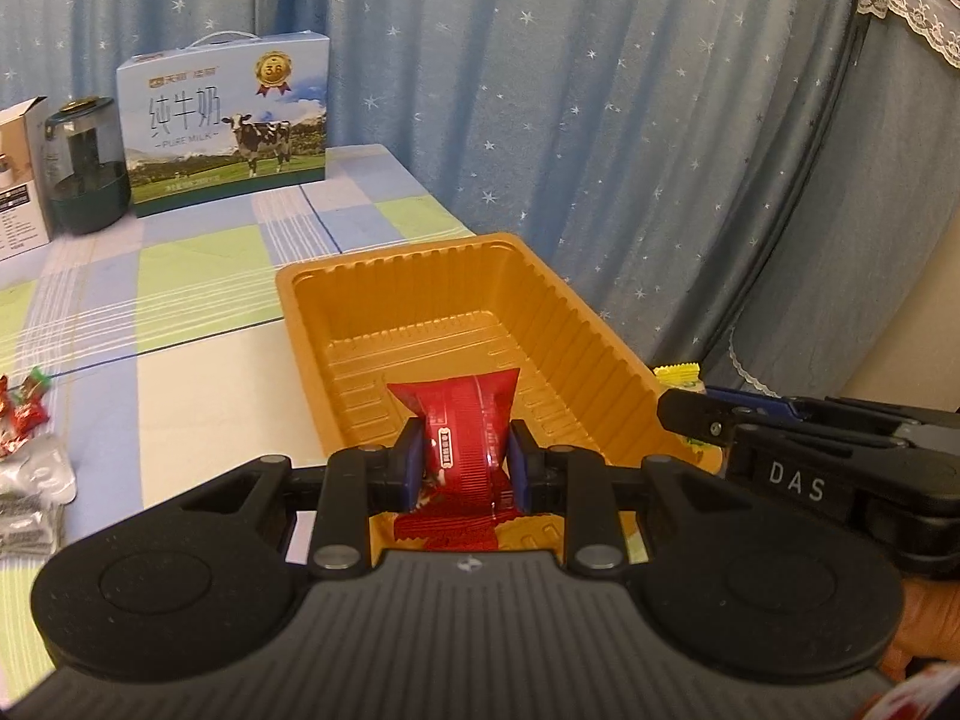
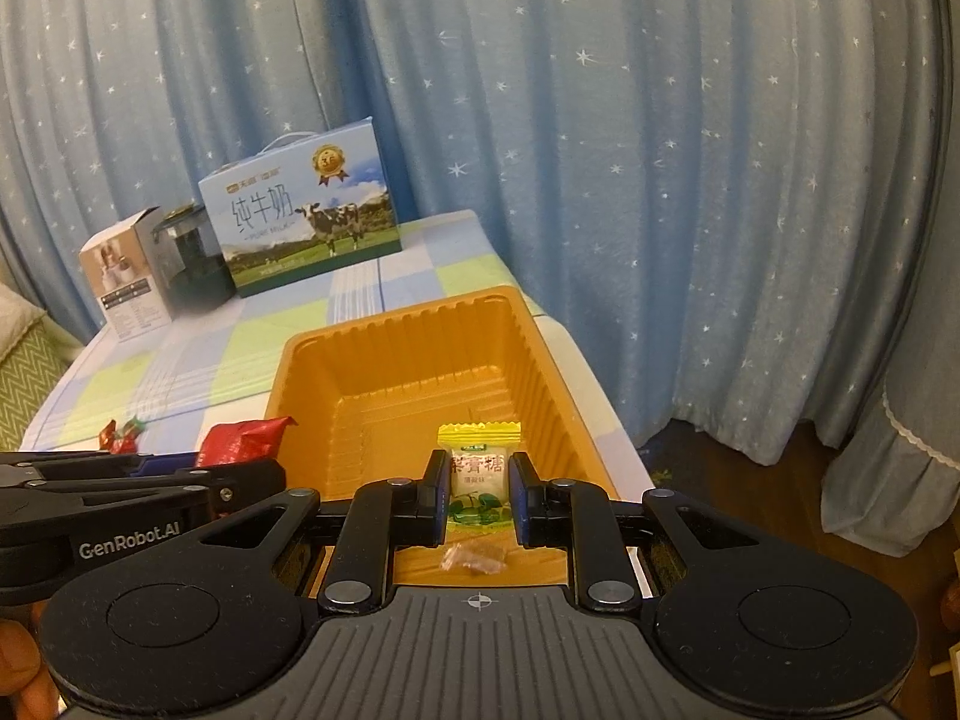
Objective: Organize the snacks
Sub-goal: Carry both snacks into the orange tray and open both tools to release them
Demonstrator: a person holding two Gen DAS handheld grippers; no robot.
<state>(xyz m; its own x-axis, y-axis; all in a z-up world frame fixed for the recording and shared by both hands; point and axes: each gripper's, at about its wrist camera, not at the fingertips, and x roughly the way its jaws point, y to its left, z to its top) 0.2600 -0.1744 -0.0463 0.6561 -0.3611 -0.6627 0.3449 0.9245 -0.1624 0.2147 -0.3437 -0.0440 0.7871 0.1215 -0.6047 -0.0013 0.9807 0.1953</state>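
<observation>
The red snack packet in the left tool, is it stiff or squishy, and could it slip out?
Probably squishy: the red snack packet puckers where the left tool pinches it, and its loose ends flare out. It looks light, since it hangs over the orange tray held only at its middle. The wrapper looks shiny, so it might slip with a weaker pinch.

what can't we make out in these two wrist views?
- Near end of the orange tray: hidden behind each tool body, both views.
- Lower part of the red packet held in the left tool: covered by its pads.
- Loose snacks at left: cut off by the left view's edge.
- Print on the white box: too small.
</observation>
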